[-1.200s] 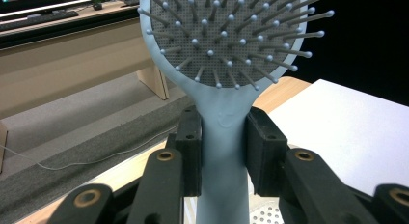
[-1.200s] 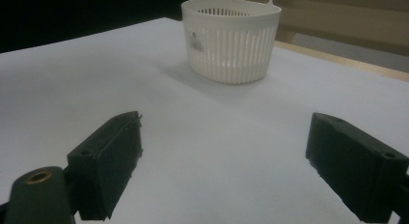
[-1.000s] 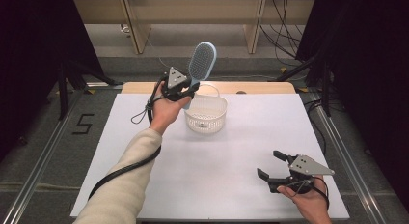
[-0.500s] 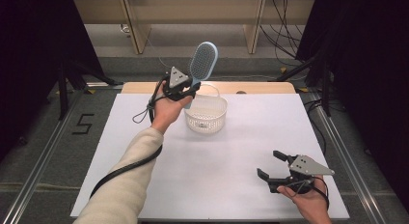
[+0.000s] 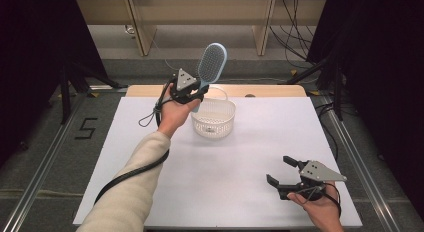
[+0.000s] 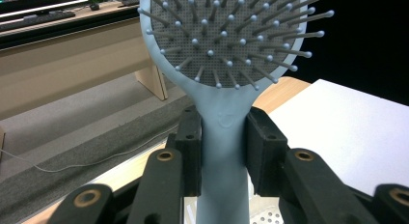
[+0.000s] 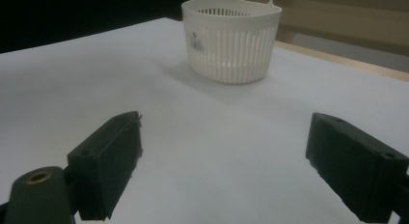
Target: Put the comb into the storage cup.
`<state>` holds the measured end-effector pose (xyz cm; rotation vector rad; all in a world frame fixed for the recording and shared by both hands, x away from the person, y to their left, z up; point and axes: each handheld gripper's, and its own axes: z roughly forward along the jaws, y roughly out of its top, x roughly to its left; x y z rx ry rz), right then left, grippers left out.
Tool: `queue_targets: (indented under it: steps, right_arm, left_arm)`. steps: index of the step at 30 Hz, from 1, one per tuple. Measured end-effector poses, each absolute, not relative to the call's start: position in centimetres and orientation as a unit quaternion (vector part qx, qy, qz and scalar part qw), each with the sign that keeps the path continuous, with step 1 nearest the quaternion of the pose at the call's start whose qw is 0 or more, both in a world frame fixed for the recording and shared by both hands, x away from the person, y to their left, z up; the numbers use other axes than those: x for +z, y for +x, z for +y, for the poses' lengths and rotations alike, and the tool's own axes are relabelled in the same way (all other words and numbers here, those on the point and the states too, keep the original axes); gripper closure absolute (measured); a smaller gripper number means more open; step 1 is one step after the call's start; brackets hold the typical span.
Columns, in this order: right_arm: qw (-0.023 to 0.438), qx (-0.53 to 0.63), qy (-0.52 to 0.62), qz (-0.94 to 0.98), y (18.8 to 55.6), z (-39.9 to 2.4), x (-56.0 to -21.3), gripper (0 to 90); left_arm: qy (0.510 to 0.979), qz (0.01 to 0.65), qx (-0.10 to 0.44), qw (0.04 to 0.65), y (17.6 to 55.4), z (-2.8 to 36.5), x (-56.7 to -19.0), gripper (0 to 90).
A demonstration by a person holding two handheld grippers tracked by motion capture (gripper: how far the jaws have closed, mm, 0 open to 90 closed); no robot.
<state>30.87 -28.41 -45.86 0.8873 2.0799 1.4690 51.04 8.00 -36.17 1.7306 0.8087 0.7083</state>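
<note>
Above basket rim: left gripper [image 5: 196,94] holds hairbrush [image 5: 211,65] by its handle, head up and tilted toward the table's far right.
Left claw: jaws narrow, pads pressed on both sides of the handle neck just under the head; in the left gripper view the hairbrush [image 6: 226,64] rises straight out from between them.
Brush position: off the table, handle end hanging over the near-left rim of the basket [image 5: 214,119]; cannot tell if it touches the rim.
Brush build: pale blue plastic, oval paddle head, grey perforated cushion, thin pins with ball tips, smooth flat handle with a small embossed mark at the neck, unreadable.
Basket: white plastic, round, vertical slotted wall, perforated floor, thin loop handle at the far rim; stands on the far middle of the table.
Basket label: small white sticker with dark print on the wall in the right gripper view [image 7: 197,47], too small to read.
Right claw: right gripper [image 5: 281,171] at the near right, jaws wide apart, nothing between them, well apart from the basket.
Table: white matte sheet [image 5: 240,162] over a wooden top.
Floor marking: "5" left of the table [image 5: 88,128].
</note>
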Motion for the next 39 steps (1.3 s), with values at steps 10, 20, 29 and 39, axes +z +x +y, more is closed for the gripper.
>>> queue_targets:
  steps: [10, 20, 29, 39]
  right_arm:
    - [0.22, 0.532, 0.322, 0.752, 30.87, -28.41, -45.85, 13.2]
    - [0.221, 0.533, 0.32, 0.752, 30.88, -28.41, -45.84, 13.2]
    - [0.221, 0.531, 0.321, 0.752, 30.87, -28.41, -45.86, 13.2]
    - [0.221, 0.532, 0.319, 0.753, 30.87, -28.39, -45.85, 13.2]
  left_arm:
    - [0.724, 0.338, 0.295, 0.524, 51.2, 7.92, -36.34, 69.6]
    - [0.725, 0.338, 0.295, 0.523, 51.34, 7.81, -36.43, 69.6]
    - [0.724, 0.339, 0.294, 0.523, 51.54, 7.72, -36.48, 69.6]
    - [0.725, 0.339, 0.293, 0.523, 51.66, 7.55, -36.66, 69.6]
